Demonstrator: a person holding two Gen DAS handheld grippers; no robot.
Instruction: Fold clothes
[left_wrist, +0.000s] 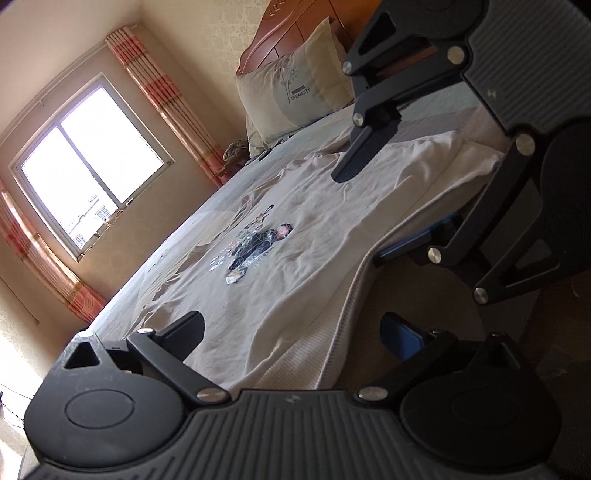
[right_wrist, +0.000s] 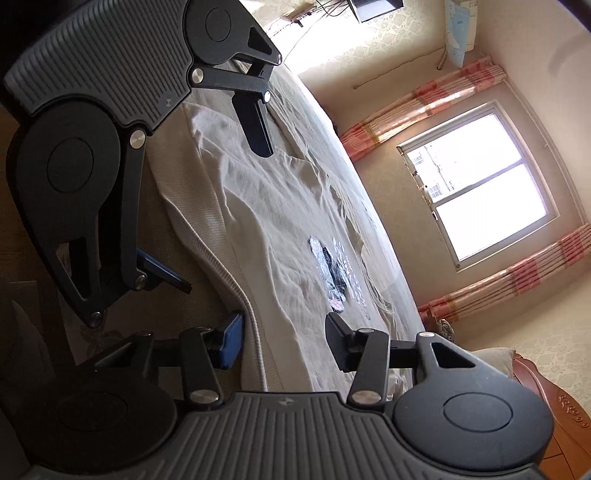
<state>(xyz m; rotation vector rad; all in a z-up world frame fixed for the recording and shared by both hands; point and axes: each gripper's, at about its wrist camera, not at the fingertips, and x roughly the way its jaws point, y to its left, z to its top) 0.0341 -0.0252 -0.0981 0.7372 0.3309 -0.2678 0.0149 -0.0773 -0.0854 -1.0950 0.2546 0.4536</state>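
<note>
White printed T-shirt (left_wrist: 295, 206): laid flat on bed (left_wrist: 177, 240). Left tongs (left_wrist: 293, 332) and right tongs (right_wrist: 284, 343) are held spread astride its near edge.

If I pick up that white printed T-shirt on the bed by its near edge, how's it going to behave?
The T-shirt will probably be floppy: it lies wrinkled and follows the bed's edge, so it should sag between the lifted points. It looks thin, so likely light. The dark printed patch may be slightly stiffer and crease less willingly.

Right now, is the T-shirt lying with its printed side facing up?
Yes, the T-shirt lies spread on the bed with its dark print showing on top.
</note>
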